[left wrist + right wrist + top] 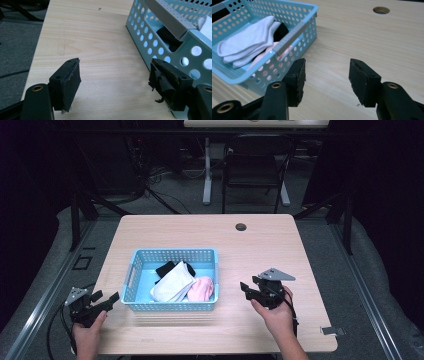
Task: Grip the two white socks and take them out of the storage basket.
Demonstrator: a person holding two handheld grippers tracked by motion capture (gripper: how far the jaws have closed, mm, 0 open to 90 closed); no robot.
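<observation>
Your grippers flank the basket [172, 279], both empty.

Your left gripper [111, 300] sits wide open beside the basket's left wall; your right gripper [245, 287] gapes over bare table [260, 245] to its right. White socks [172, 282], a black one [167, 268] and a pink one [201, 289] lie inside.

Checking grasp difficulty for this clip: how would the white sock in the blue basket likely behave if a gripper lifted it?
The white sock lies folded and draped over darker cloth, so it would probably hang limp and unfold. It looks light. Soft knit should grip well, though the pink item touching it might drag along inside the basket.
</observation>
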